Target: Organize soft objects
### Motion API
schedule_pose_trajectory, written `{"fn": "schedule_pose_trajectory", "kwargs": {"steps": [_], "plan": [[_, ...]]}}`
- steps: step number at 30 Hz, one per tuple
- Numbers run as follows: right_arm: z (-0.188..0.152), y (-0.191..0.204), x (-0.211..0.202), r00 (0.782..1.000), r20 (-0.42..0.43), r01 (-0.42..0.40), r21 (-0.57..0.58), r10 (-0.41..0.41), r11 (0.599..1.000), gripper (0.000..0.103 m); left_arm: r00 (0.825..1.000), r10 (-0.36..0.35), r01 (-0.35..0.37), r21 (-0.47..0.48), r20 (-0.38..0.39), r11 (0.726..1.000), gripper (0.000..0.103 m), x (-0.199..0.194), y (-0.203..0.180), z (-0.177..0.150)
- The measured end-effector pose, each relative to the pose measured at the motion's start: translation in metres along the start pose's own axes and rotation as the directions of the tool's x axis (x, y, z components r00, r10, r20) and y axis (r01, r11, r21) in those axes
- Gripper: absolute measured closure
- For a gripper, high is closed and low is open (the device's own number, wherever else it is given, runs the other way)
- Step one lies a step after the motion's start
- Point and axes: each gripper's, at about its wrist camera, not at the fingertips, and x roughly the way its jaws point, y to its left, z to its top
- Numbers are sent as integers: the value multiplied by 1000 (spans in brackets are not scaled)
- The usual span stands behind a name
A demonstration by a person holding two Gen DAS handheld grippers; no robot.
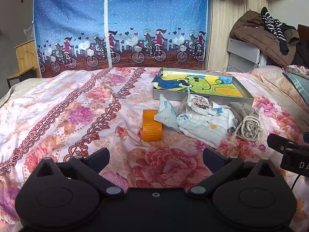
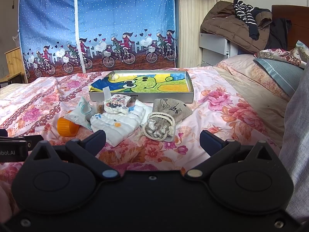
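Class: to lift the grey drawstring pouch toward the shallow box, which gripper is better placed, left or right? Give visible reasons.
Probably right. The right gripper is open with the grey drawstring pouch just ahead of it; from the left gripper, also open, the pouch sits far right.

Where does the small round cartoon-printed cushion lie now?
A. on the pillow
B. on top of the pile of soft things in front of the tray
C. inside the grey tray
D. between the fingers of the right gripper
B: the cartoon-printed cushion rests on the folded white cloth, in front of the grey tray; the right gripper is open and holds nothing.
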Motion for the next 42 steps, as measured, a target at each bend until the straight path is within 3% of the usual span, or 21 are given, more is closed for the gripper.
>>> {"fn": "schedule_pose_trajectory", "kwargs": {"steps": [15, 23, 27, 35, 42], "plan": [[4, 4, -2, 1000, -2, 9, 6, -9, 1000, 0, 1000, 1, -1, 0, -6, 1000, 1, 6, -2, -6], [13, -31, 14, 996, -85, 40, 189, -24, 981, 0, 1000, 5, -4, -41, 29, 999, 1, 11, 6, -1], [25, -48, 26, 998, -70, 11, 196, 3, 981, 0, 997, 9, -3, -72, 76, 997, 1, 15, 13, 3], [43, -60, 72, 995, -94, -23, 107, 33, 994, 0, 996, -37, 44, -84, 79, 996, 1, 36, 16, 10], [70, -61, 135, 978, -147, -133, 99, 147, 986, 0, 990, -77, 72, 50, 114, 996, 1, 63, -10, 10]]}}
